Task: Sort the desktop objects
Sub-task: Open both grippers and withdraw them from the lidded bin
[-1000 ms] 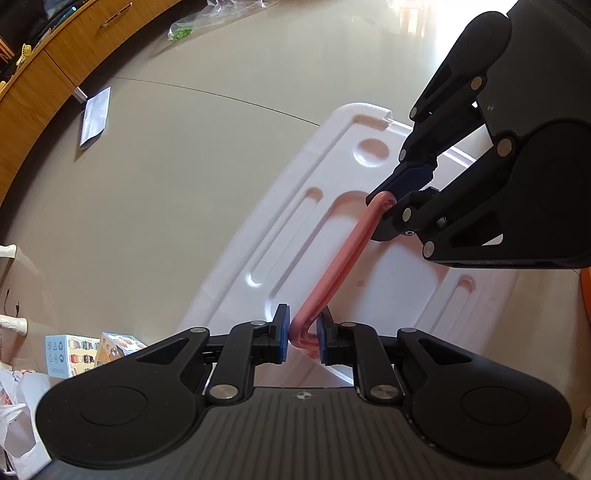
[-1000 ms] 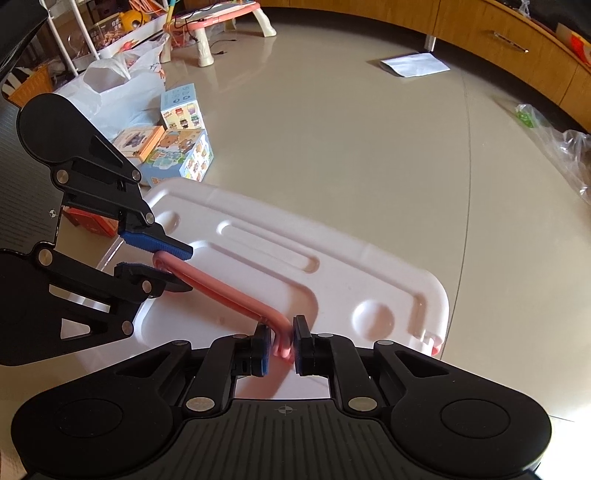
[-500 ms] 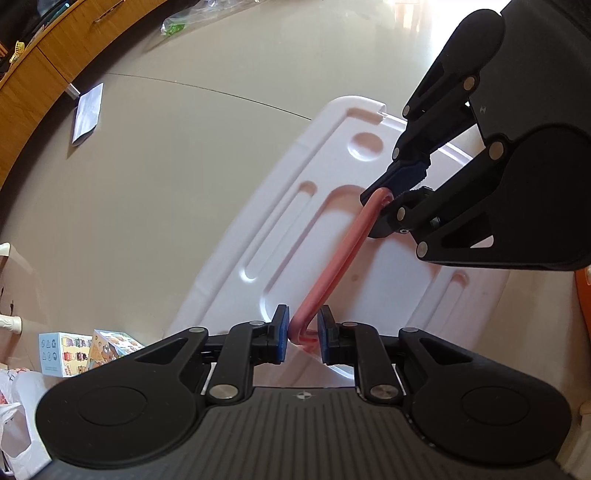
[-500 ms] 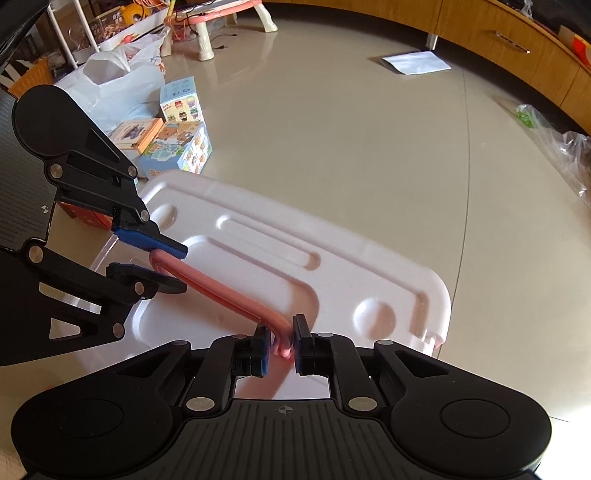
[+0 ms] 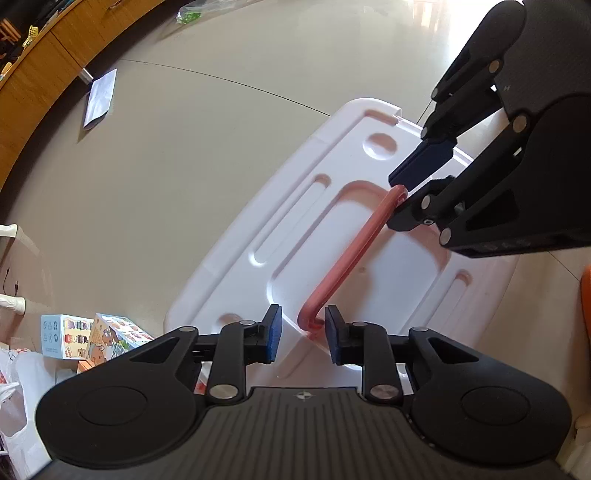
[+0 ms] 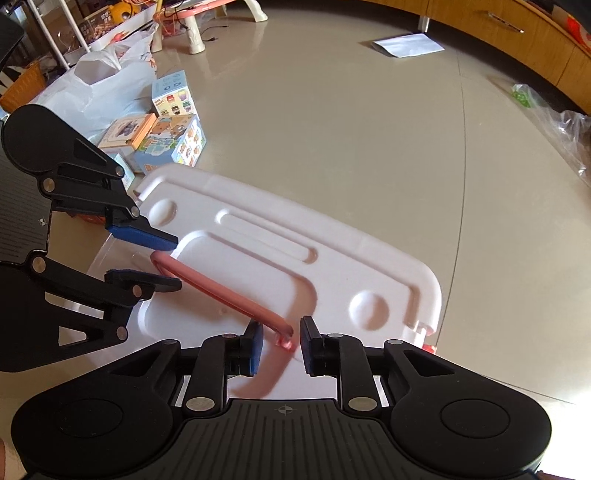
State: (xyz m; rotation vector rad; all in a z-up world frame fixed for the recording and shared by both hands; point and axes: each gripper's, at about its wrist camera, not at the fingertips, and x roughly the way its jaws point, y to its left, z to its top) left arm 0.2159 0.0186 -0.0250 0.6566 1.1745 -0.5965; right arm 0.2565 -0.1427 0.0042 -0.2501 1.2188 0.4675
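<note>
A white plastic tray [image 5: 332,236] with moulded recesses has a pink bar handle [image 5: 351,251] across it. My left gripper [image 5: 302,334] is open, its pads either side of one bent end of the handle without touching. My right gripper [image 6: 281,346] is open around the other end. In the right wrist view the tray [image 6: 332,266] and handle [image 6: 225,291] show, with the left gripper [image 6: 166,258] at the far end. In the left wrist view the right gripper [image 5: 413,195] is at the far end.
The beige floor [image 6: 332,110] lies under the tray. Several colourful toy boxes [image 6: 166,136] and a white plastic bag [image 6: 99,81] sit to the left. A paper sheet [image 6: 406,44] lies near wooden cabinets [image 6: 517,29]. A clear bag [image 6: 569,129] is at right.
Both grippers have opened and let go of the pink handle. The tray has dropped lower and sits further from both cameras.
</note>
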